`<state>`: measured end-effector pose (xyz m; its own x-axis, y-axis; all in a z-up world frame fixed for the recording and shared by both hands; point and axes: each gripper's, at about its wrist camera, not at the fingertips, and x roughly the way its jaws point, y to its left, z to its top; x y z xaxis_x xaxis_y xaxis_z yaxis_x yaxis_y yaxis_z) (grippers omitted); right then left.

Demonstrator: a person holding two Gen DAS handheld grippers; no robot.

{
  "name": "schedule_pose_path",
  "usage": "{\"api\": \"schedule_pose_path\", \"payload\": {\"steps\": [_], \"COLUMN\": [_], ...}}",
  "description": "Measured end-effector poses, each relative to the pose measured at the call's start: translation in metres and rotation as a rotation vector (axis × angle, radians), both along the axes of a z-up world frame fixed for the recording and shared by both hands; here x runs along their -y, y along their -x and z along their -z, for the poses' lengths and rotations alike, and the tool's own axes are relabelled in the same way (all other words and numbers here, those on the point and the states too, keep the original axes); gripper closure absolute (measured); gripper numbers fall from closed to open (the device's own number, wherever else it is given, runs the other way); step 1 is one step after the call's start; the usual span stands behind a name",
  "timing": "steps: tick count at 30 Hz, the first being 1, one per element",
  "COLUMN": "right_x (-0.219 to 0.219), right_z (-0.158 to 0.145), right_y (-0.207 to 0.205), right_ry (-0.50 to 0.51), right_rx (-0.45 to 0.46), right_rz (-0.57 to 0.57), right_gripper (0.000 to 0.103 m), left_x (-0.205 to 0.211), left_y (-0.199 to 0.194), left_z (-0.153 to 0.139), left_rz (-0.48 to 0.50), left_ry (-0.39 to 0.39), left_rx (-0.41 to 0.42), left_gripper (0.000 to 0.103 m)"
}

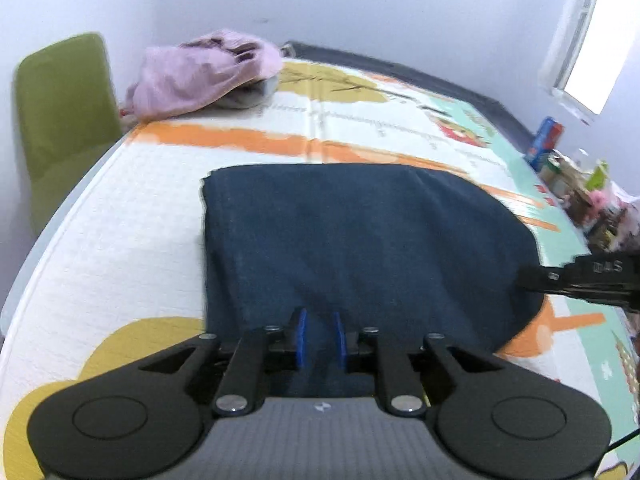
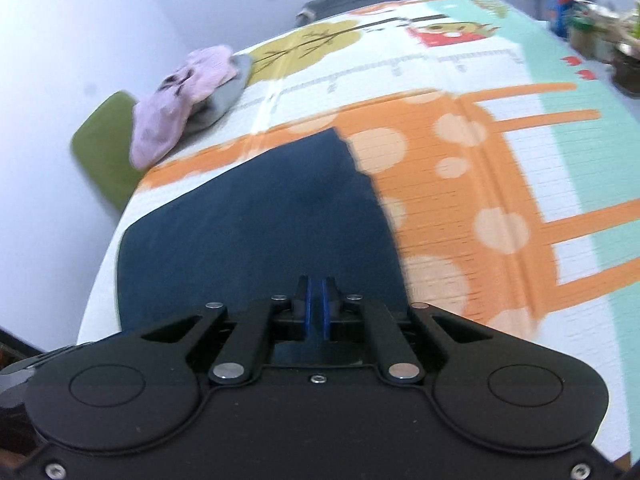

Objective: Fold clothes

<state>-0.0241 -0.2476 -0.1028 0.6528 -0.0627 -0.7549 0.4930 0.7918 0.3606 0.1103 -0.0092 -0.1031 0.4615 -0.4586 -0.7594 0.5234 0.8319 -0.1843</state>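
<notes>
We hold the left gripper (image 1: 319,334) slightly parted and the right gripper (image 2: 316,306) nearly closed, both empty, over the navy garment (image 1: 360,240).

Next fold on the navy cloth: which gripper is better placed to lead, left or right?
Left, probably. The left gripper sits over the navy cloth's near edge, jaws slightly apart astride it. The right gripper, over the cloth's side edge, looks nearly shut; blur hides any grip.
</notes>
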Motion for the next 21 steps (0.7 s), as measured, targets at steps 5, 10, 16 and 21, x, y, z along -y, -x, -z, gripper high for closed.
{"api": "schedule_pose_path", "payload": {"steps": [5,10,16,21], "right_x": [0.014,0.02,0.025,0.033], "right_z": [0.016,0.046,0.062,0.045], "right_y": [-0.001,-0.008,-0.006,-0.004], "right_ry": [0.008,-0.055,-0.099,-0.129], "right_rx": [-0.05,-0.108,-0.105,-0.078], "right_rz": [0.032,0.061,0.069,0.086], "right_gripper": [0.098,0.101,0.103,0.098], "left_x": [-0.01,-0.013,-0.031,-0.031], "left_y": [-0.016,-0.028,-0.049,-0.048], "left_z": [0.014,0.021,0.027,0.016], "left_rz": [-0.041,-0.051,-0.107,-0.102], "left_ry": [0.003,0.003,0.114,0.116], "left_rx": [-0.065,-0.112,-0.255,-0.251], "left_gripper": [0.096,0.1,0.1,0.096]}}
